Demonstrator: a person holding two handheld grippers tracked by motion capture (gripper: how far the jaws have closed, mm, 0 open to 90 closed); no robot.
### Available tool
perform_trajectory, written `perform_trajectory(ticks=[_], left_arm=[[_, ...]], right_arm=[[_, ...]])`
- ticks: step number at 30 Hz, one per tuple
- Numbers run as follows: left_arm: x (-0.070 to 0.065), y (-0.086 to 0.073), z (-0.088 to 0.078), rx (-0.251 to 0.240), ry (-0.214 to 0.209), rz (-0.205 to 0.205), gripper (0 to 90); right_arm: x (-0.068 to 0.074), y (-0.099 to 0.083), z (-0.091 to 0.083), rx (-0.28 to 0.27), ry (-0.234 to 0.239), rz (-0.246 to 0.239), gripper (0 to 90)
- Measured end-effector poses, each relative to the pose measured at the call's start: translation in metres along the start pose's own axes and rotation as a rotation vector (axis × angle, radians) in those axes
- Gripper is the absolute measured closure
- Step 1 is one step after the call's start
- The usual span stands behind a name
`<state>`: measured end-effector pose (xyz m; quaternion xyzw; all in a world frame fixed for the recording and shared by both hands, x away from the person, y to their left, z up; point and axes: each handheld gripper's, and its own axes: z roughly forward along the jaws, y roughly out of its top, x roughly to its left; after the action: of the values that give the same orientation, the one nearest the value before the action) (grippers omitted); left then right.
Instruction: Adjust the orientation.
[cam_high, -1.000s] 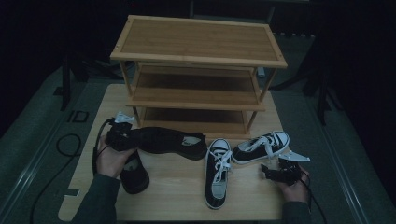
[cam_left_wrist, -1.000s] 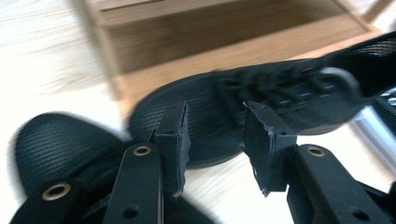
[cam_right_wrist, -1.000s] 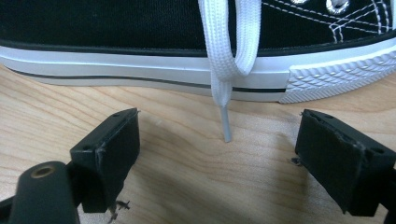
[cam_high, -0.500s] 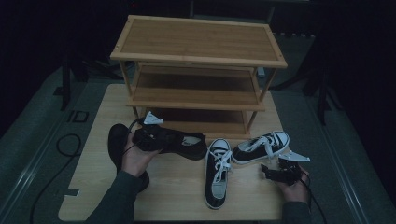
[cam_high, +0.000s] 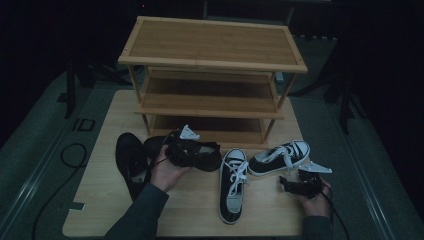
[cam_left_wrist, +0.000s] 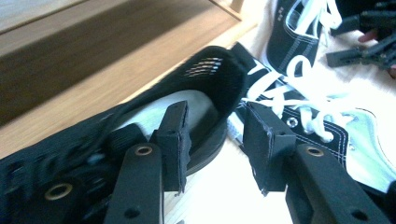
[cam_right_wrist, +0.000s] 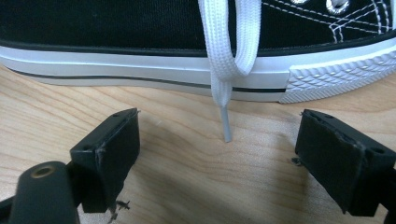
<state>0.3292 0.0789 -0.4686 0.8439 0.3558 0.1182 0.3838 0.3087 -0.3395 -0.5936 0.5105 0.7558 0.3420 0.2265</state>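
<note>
We are holding the left hand-held gripper (cam_left_wrist: 215, 140) half open beside the soft black shoe (cam_left_wrist: 140, 116) — one flat pad (cam_left_wrist: 175, 140) is sitting by its dark heel wall, not squeezing. The shoe is lying on the pale wooden surface (cam_high: 100, 200) before the bamboo rack (cam_high: 212, 70). Our right hand-held gripper (cam_right_wrist: 217, 158) is gaping wide, empty, near a canvas sneaker (cam_right_wrist: 140, 28) with rubber edge and white lace (cam_right_wrist: 226, 70).

Wooden table (cam_high: 100, 200) carries a bamboo rack (cam_high: 212, 60) (three-tiered) and four shoes.
</note>
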Motion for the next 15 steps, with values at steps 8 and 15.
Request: perform_trajectory(ticks=[8, 15], left_arm=[[-0.008, 0.005, 0.023, 0.019, -0.003, 0.021, 68.4], [-0.013, 0.0, 0.019, 0.035, 0.018, 0.044, 88.0]], right_arm=[[0.0, 0.0, 0.0, -0.001, 0.0, 0.001, 13.7], [0.0, 0.0, 0.0, -0.001, 0.001, -0.001, 13.7]])
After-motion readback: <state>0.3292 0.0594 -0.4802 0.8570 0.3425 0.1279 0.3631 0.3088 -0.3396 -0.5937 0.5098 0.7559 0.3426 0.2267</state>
